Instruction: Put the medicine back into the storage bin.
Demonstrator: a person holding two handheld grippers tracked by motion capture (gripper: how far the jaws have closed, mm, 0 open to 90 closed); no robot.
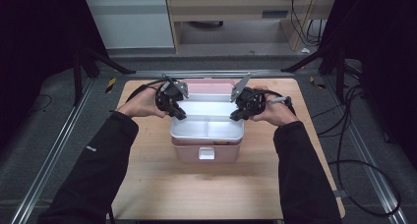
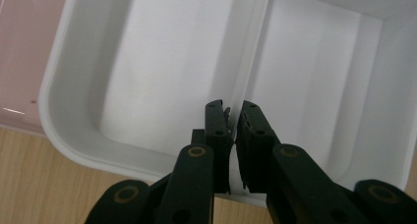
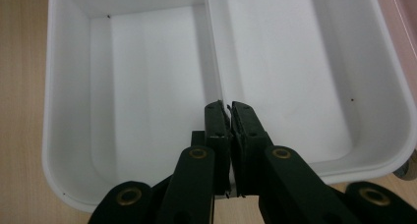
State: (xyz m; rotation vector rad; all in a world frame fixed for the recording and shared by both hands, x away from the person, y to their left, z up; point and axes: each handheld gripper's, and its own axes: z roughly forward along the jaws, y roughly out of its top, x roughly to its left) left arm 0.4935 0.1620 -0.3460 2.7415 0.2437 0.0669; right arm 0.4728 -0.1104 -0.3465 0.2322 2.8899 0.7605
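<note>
- White plastic made up the tray (image 1: 206, 128), a two-compartment insert with a thin wall down its middle, sitting on top of the pink lunch box (image 1: 206, 153) near the centre of the wooden table (image 1: 162, 184).
- It looked light and stiff to me, smooth enough to slip, and empty, so nothing would spill if it tipped.
- I judged the best places to hold it were the two short ends, where the rim and the dividing wall meet and give something thin to pinch.
- That was where both tools were: the left gripper (image 1: 178, 112) at the tray's left end and the right gripper (image 1: 238, 114) at its right end, each in one of the person's hands.
- From the left gripper view, the left gripper (image 2: 234, 117) had its jaws drawn almost together, pinching the tray's (image 2: 74, 135) thin plastic between them.
- From the right gripper view, the right gripper (image 3: 226, 113) was the same, jaws nearly together and clamped on the tray's (image 3: 51, 135) edge at the divider.
- Behind the tray, the box's pink lid (image 1: 209, 88) lay open.
</note>
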